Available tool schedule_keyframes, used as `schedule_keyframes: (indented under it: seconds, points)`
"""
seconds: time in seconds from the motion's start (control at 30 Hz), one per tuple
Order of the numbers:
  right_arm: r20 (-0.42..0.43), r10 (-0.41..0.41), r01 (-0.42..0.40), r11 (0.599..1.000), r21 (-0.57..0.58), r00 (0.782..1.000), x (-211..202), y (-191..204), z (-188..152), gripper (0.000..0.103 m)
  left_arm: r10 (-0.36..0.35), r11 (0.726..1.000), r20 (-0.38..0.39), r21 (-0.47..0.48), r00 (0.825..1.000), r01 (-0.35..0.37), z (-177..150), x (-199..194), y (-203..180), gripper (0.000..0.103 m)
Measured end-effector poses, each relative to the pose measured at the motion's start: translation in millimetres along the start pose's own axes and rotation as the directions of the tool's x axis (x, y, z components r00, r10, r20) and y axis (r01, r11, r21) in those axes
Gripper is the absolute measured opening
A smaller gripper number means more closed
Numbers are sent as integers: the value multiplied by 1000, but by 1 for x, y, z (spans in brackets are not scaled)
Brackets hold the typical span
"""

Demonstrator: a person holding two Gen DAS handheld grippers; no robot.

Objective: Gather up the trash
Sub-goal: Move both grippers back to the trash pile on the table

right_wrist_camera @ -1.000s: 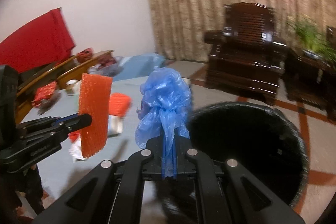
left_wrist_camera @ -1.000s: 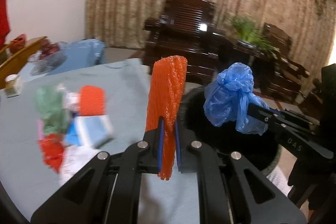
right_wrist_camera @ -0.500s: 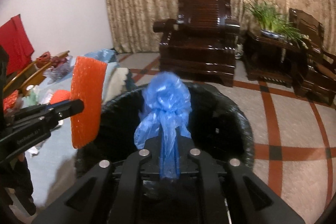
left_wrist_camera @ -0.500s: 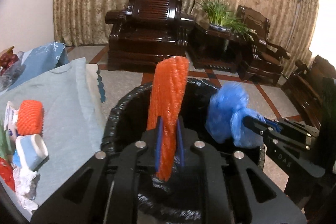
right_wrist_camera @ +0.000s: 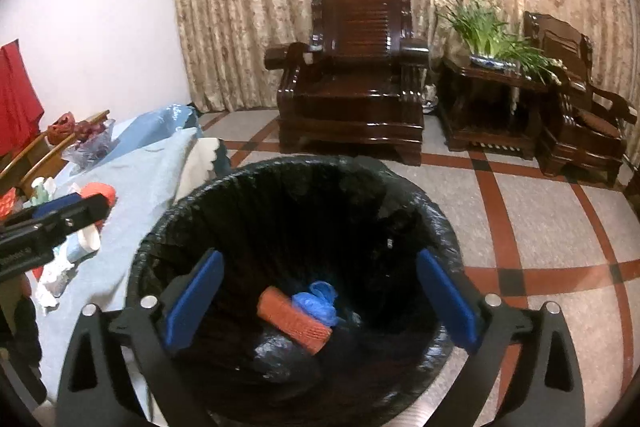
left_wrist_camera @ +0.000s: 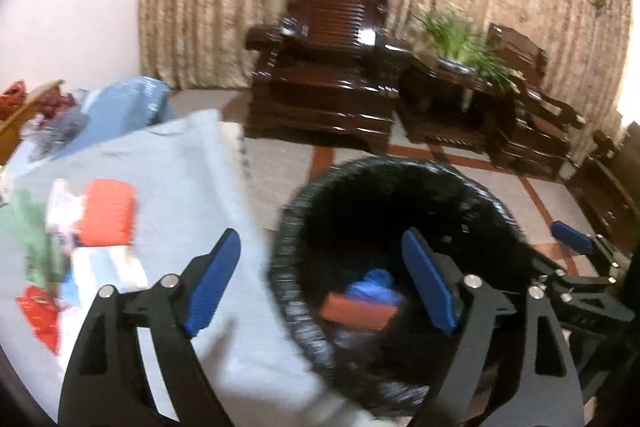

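Trash goes into the black-lined bin (right_wrist_camera: 296, 219), which stands on the floor just beside the blue-clothed table (right_wrist_camera: 136, 195), so scraps travel only a short way. Above the bin's mouth the right gripper (right_wrist_camera: 320, 301) and, over the rim nearest the table, the left gripper (left_wrist_camera: 320, 281) are both opening, nothing between their fingers. At the bin's bottom lie the orange foam net (right_wrist_camera: 294, 325) and blue plastic bag (right_wrist_camera: 316, 301), touching. More litter (left_wrist_camera: 106, 219) waits on the table.

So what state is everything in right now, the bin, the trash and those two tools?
Bin: upright, bag-lined, open top.
Orange net: lying inside the bin.
Blue bag: inside the bin, beside the net.
Left tool: empty, jaws opening.
Right tool: empty, jaws opening.
Table trash: uncollected.
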State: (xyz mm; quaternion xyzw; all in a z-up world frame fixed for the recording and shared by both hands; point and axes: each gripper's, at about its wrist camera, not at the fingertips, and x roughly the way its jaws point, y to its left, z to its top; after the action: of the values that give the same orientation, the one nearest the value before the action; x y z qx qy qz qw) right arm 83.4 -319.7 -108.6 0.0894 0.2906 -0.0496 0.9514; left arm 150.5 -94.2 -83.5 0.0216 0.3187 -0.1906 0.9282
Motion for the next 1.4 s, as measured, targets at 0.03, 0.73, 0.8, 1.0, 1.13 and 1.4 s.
schedule_keyframes:
  seconds: [0.03,0.73,0.8,1.0,1.13,1.4]
  points:
    - [4,10,-10,1000,-6,1000,-1,5,0,97,25,1000,13,-5,1000,-25,-1,-9,10,86]
    - [-58,370,-373,897,-236,927,26,220,-20,96,409,895,-31,-179,912,-408,-78,-108,192,83]
    - [-81,379,-387,889,-245,922,33,233,-26,95,426,885,-45,-188,904,-426,-86,-109,204,82]
    - [-138,415,-438,856,-277,899,46,274,-45,90,460,860,-79,-207,884,-466,-105,-108,227,79]
    - [-159,454,-480,822,-307,877,49,301,-53,90,471,847,-94,-229,877,-480,-113,-109,241,77]
    - [-201,483,-523,777,-350,852,57,347,-70,90,495,820,-114,-267,862,-506,-126,-120,265,77]
